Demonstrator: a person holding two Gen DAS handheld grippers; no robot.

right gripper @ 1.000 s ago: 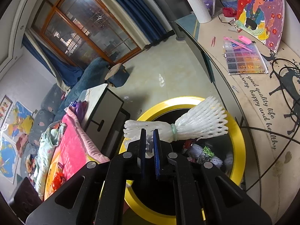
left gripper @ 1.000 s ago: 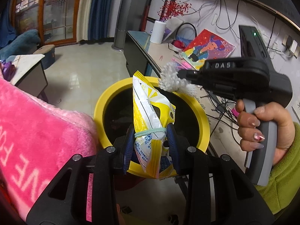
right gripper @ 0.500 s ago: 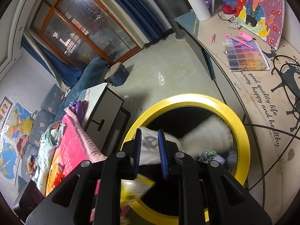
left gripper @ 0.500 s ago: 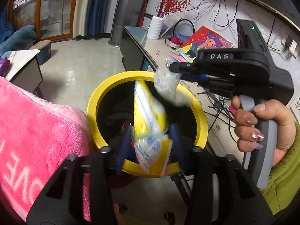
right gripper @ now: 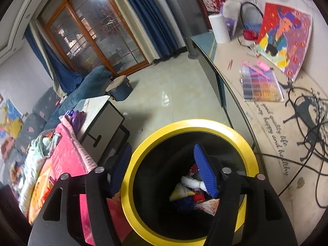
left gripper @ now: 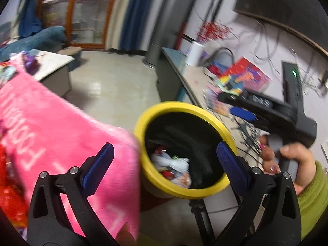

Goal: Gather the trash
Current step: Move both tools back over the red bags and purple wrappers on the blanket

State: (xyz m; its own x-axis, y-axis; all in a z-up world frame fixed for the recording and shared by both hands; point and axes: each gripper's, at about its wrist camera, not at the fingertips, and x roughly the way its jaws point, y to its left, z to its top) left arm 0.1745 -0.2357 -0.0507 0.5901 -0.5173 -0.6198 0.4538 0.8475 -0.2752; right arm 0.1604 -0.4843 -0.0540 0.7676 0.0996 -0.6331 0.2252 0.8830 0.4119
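Note:
A yellow-rimmed black trash bin (left gripper: 164, 107) (right gripper: 190, 124) stands on the floor below both grippers. Inside lie the white foam net (left gripper: 171, 162) (right gripper: 192, 182), the yellow wrapper (right gripper: 180, 192) and other trash. My left gripper (left gripper: 164, 164) is open and empty, just above the bin's near rim. My right gripper (right gripper: 164, 174) is open and empty over the bin mouth; it also shows in the left wrist view (left gripper: 242, 110), held by a hand at the right.
A pink blanket (left gripper: 51, 133) (right gripper: 67, 160) lies left of the bin. A low cabinet top (right gripper: 266, 106) at the right holds a bead box (right gripper: 260, 84), a painting (right gripper: 285, 37), a white vase (right gripper: 220, 28) and cables. A small table (right gripper: 98, 114) stands behind.
Both grippers opened. The yellow wrapper and the white foam net dropped into the bin. The left gripper swung left and its view is blurred.

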